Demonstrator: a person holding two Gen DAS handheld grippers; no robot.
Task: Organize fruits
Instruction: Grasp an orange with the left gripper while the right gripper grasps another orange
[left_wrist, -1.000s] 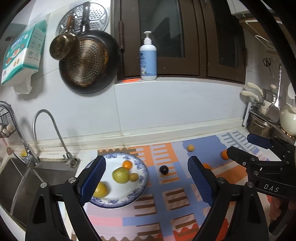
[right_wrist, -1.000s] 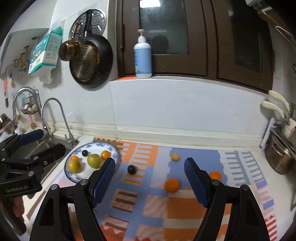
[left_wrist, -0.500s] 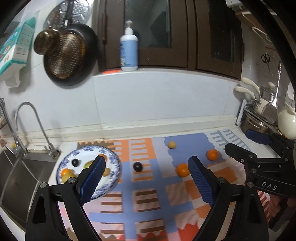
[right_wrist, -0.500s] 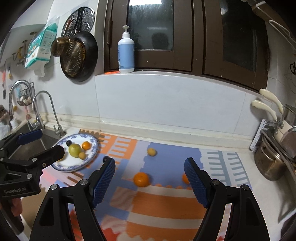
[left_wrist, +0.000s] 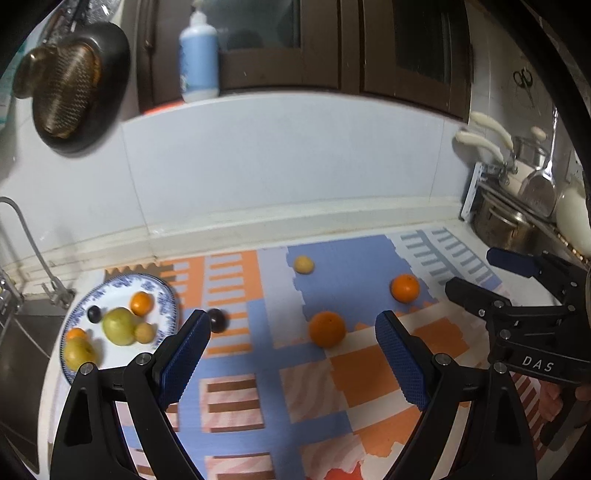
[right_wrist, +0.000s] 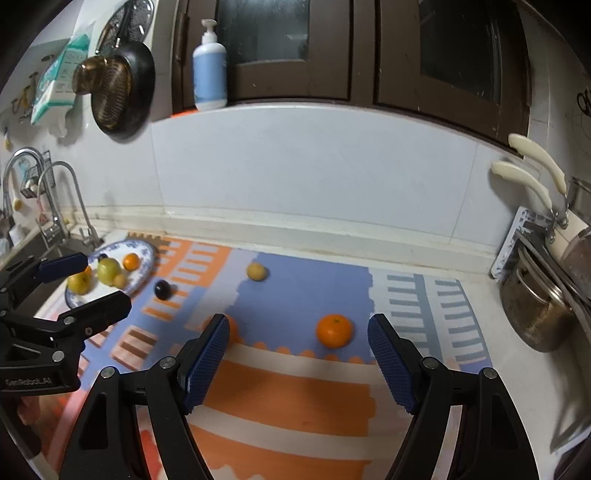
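A blue-rimmed plate (left_wrist: 168, 295) at the left of the patterned mat holds several fruits; it also shows in the right wrist view (right_wrist: 146, 258). Loose on the mat lie a dark plum (left_wrist: 217, 319), a small yellow fruit (left_wrist: 303, 264) and two oranges (left_wrist: 327, 328) (left_wrist: 405, 288). In the right wrist view one orange (right_wrist: 334, 330) lies between my fingers' line, the other (right_wrist: 232, 328) is half hidden by the left finger. My left gripper (left_wrist: 291, 354) is open and empty above the mat. My right gripper (right_wrist: 297, 360) is open and empty.
A sink with a tap (right_wrist: 70, 206) lies left of the plate. Metal pots (right_wrist: 535, 314) and a rack stand at the right. A pan (right_wrist: 122, 96) hangs on the wall and a pump bottle (right_wrist: 209, 70) stands on the ledge.
Both grippers have moved to the right along the counter. The plate has slid toward the left of both views and the oranges have come nearer. Both stay open.
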